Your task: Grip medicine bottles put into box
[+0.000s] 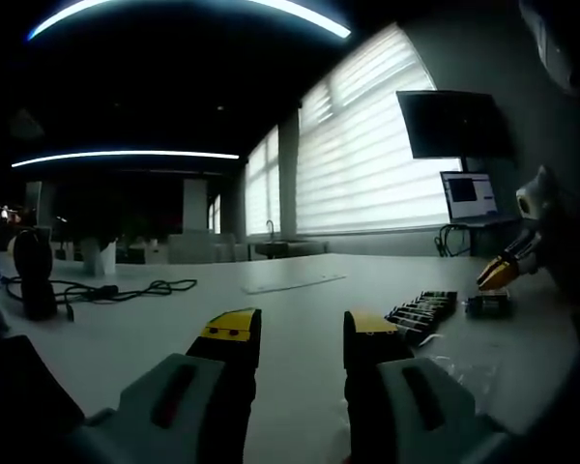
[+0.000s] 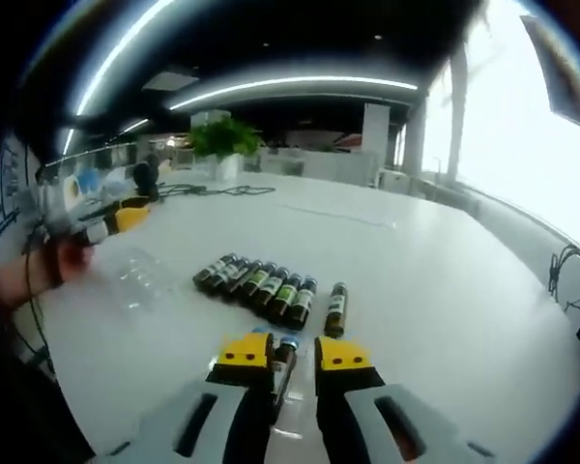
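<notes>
The right gripper (image 2: pixel 292 356) is hovering low over the white table (image 2: pixel 445 290), its yellow-tipped jaws parted around a small dark medicine bottle (image 2: pixel 282 356) with a blue cap; whether they are pressing it I cannot tell. That bottle's long axis is running along the jaws, cap pointing away from the camera. Just beyond it, a row of 7 bottles (image 2: pixel 256 281) is lying side by side, touching, long axes parallel and pointing toward the table's far edge. 1 more bottle (image 2: pixel 336 309) is lying just right of the row, aligned the same way. The green labels are too small to read. A clear plastic box (image 2: pixel 140 275) is sitting left of the row.

The left gripper (image 1: pixel 302 338) is hanging released over bare tabletop, jaws apart, with a black cable (image 1: pixel 116 288) lying toward the far left edge.
</notes>
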`<action>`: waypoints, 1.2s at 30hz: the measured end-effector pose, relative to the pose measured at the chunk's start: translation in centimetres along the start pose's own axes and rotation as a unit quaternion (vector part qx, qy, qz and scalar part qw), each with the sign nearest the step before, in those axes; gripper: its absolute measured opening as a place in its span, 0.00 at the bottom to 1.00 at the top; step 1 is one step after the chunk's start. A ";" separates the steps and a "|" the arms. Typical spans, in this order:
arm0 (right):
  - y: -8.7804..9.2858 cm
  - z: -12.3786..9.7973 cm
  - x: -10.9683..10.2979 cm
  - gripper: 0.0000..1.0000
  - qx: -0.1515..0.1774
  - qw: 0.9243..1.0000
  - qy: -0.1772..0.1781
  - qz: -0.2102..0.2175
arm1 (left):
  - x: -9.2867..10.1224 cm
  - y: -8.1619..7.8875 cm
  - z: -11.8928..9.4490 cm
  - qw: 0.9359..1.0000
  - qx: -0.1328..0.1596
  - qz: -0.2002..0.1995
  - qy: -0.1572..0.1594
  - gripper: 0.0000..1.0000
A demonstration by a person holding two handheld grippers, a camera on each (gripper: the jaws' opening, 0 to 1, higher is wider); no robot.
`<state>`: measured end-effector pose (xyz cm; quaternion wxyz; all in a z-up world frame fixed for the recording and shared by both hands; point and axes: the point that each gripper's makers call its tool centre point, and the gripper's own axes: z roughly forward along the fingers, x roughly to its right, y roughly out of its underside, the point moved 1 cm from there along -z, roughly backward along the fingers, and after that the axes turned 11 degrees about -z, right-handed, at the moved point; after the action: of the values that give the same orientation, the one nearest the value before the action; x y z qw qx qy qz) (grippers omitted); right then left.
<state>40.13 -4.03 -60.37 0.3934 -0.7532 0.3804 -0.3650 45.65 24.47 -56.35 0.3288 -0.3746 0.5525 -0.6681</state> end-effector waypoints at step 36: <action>-8.4 7.3 -4.7 0.36 0.009 0.933 -0.297 -0.205 | -0.6 -0.2 -0.1 1.000 0.006 -0.008 -0.009 0.27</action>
<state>46.63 5.68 -57.28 0.4118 -0.8853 0.0805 -0.2003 45.82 25.04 -56.23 0.3308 -0.3832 0.5422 -0.6706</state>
